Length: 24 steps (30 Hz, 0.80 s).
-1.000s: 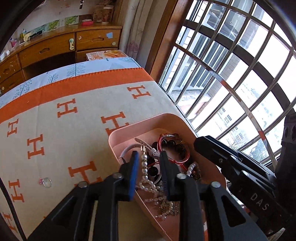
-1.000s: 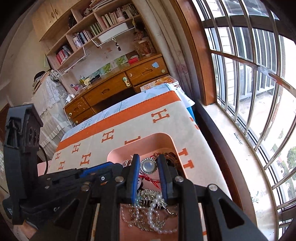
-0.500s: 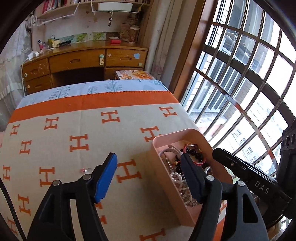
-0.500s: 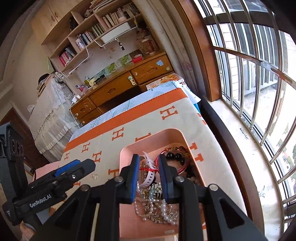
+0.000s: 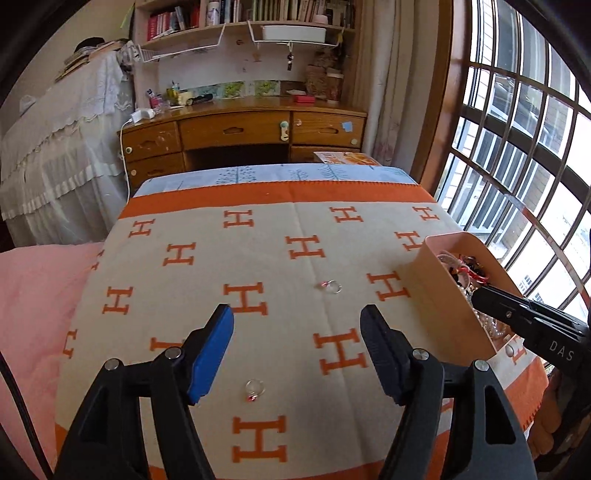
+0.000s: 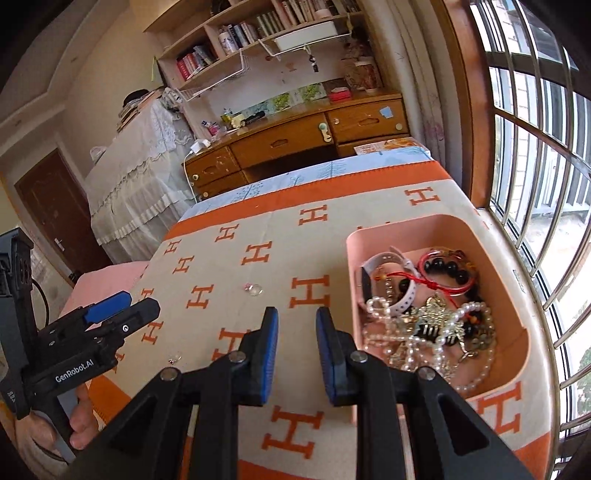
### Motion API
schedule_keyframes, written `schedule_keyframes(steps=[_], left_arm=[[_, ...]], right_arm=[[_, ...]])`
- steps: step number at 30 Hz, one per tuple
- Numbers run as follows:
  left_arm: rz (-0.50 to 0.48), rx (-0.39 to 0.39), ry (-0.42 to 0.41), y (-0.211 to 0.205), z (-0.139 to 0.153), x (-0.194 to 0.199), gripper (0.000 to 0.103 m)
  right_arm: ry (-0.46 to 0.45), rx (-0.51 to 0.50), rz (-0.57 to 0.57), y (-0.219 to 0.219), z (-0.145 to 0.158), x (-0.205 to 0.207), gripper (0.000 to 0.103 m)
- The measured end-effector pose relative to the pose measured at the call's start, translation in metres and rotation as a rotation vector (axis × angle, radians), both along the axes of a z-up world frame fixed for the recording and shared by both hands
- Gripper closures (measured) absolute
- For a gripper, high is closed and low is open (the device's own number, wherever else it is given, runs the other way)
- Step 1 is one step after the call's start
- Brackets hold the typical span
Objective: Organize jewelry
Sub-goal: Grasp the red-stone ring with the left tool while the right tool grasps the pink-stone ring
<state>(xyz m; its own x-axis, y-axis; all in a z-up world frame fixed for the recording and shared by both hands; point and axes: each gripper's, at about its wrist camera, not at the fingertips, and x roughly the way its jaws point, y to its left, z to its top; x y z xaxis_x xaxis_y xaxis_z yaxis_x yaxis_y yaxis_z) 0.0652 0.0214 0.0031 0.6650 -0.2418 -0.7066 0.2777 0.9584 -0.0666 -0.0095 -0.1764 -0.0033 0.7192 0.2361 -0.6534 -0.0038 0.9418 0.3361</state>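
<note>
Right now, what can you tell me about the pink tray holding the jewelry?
The pink tray is a smooth, plastic-looking open box with rounded corners and tall walls. It sits flat on the orange-and-cream H-patterned blanket at the window side. Inside lies a tangled heap: a pearl strand, a black bead bracelet, a red cord, a white watch strap and a gold ornament. Neither claw touches the tray; the right claw is beside its left wall.

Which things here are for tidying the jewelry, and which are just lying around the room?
For the job: pink tray holding bracelets and pearl strings; near ring and far ring on the blanket; left gripper, jaws just opened, holding nothing; right gripper.

Just lying about: wooden desk, bookshelf, pink pillow.
</note>
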Motion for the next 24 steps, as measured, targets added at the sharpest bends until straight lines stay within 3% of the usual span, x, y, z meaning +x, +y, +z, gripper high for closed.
schedule_keyframes(steps=[6, 13, 15, 19, 24], left_arm=[[-0.012, -0.007, 0.033, 0.039, -0.019, -0.012, 0.034], [-0.057, 0.035, 0.099, 0.051, -0.060, -0.015, 0.037], [-0.078, 0.045, 0.110, 0.050, -0.067, -0.013, 0.048], [-0.126, 0.057, 0.128, 0.044, -0.077, -0.008, 0.057], [-0.175, 0.076, 0.151, 0.039, -0.086, -0.003, 0.083]], right_arm=[[0.004, -0.023, 0.074, 0.037, -0.001, 0.003, 0.082], [0.055, -0.050, 0.128, 0.066, -0.024, 0.009, 0.082], [0.073, -0.052, 0.137, 0.073, -0.030, 0.011, 0.082], [0.100, -0.058, 0.151, 0.081, -0.039, 0.015, 0.082], [0.116, -0.059, 0.151, 0.084, -0.045, 0.019, 0.082]])
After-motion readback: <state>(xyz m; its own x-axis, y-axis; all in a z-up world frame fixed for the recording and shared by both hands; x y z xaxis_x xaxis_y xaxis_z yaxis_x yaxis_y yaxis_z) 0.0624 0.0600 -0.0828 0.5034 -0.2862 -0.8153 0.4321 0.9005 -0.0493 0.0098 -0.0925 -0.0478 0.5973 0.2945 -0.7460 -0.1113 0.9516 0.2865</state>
